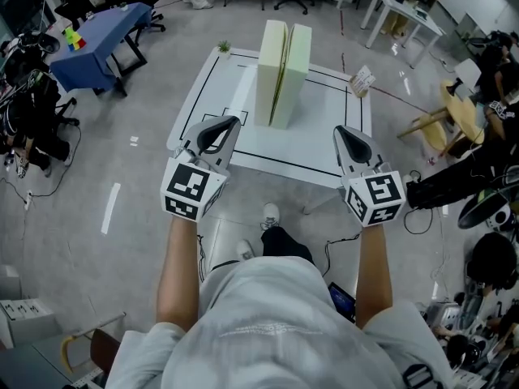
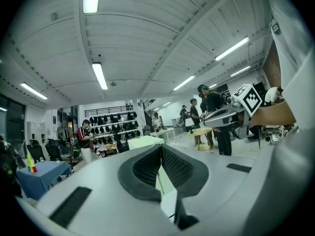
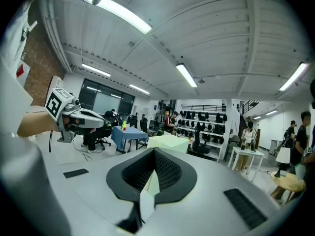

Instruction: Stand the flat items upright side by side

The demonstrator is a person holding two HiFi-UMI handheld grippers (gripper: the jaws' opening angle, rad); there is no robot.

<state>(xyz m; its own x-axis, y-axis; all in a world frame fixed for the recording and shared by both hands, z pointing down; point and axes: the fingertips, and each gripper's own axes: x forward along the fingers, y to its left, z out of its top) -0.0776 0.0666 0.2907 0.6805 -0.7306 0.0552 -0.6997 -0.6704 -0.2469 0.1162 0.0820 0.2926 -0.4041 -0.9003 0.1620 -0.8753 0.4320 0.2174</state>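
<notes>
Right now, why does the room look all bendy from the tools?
Left gripper view and right gripper view: wide-angle lenses curve the ceiling lights and darken the corners. Head view: straighter and sharp, with small glare spots on the shiny floor.

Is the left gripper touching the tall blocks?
Apart. The head view shows bare white table between the left gripper and the two upright blocks.
</notes>
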